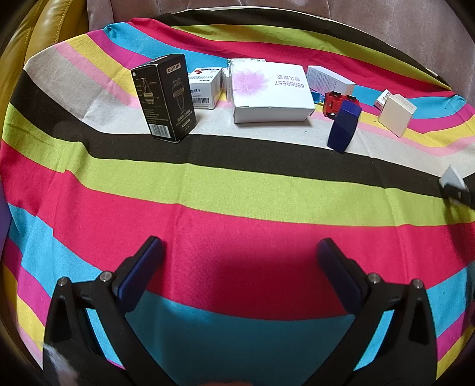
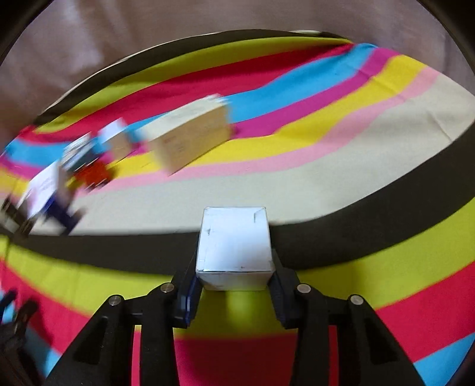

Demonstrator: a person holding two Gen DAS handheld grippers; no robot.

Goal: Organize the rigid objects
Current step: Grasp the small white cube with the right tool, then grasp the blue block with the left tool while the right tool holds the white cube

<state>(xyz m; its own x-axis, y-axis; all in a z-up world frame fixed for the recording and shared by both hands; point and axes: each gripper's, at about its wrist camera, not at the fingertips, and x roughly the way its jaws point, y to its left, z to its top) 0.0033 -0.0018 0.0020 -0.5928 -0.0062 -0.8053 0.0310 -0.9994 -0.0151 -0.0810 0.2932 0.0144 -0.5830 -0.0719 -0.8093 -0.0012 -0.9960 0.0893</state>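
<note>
- Left wrist view: left gripper (image 1: 239, 264) is held wide open and empty over the striped cloth (image 1: 237, 196); the black box (image 1: 164, 99) stands upright and could be toppled.
- Right wrist view: the small white box (image 2: 234, 243) is clamped in the right gripper (image 2: 234, 285) by its near end only, above the cloth; slip risk is judged real.

striped cloth (image 1: 237, 190), yellow leather cushion (image 1: 44, 26), mauve upholstery (image 1: 386, 20)
</note>
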